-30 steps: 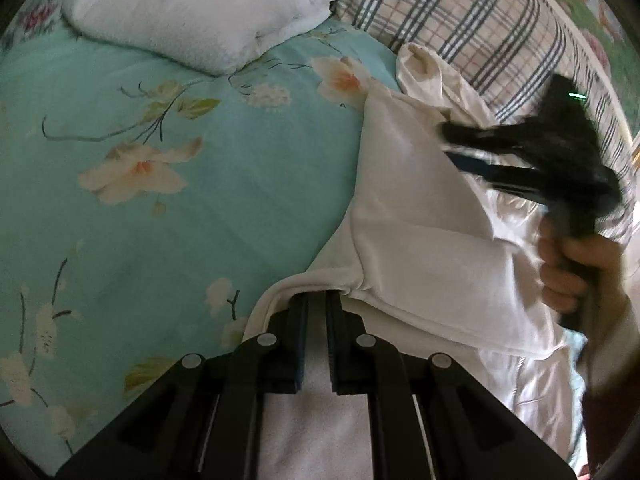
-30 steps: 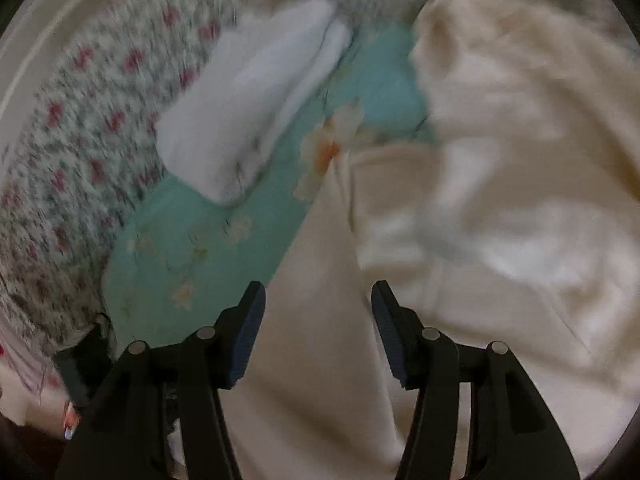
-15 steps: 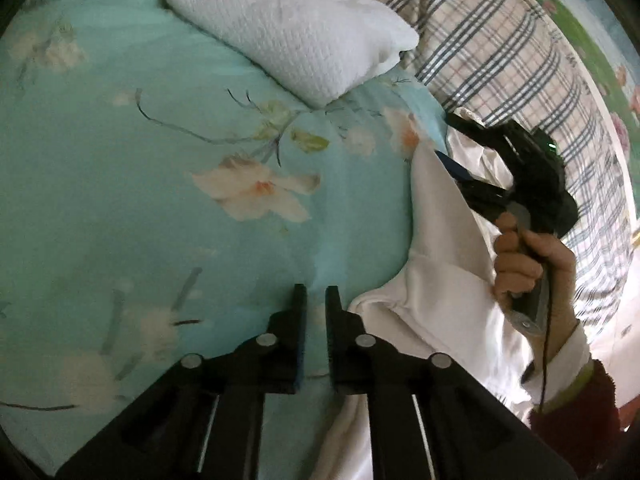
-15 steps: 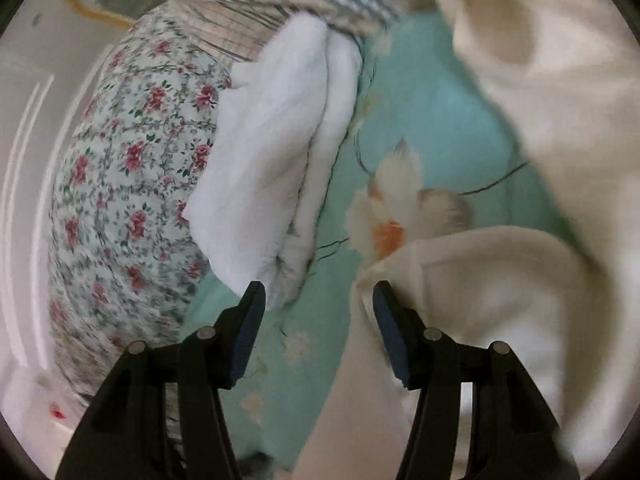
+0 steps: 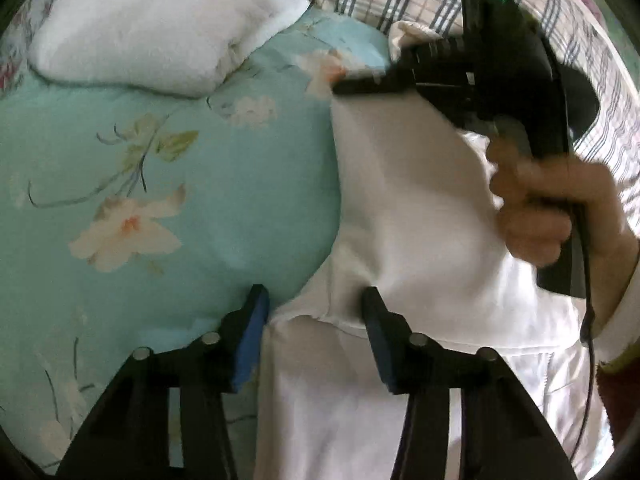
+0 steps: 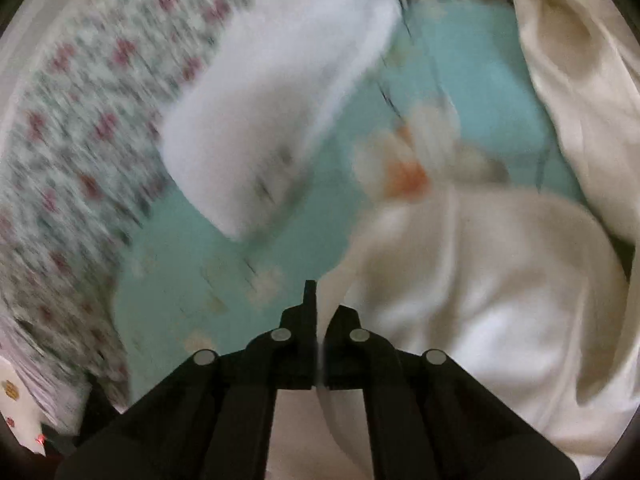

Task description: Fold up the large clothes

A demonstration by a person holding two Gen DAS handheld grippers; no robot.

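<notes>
Cream garment (image 5: 408, 208): spread on the bed (image 5: 200, 184) along its plaid-pillow (image 5: 600, 92) side. Left gripper (image 5: 316, 312): jaws opening, a fold edge lying loose between them. Right gripper (image 6: 320, 312): jaws clenched on the garment's edge. Folded white towel (image 5: 160, 32): near the bed's far edge.

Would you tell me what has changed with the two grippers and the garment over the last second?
The left gripper, earlier clamped on the cream garment, is opening and has let go. The right gripper, open before, has snapped shut at the garment's edge. The folded white towel and teal floral cover stay put.
</notes>
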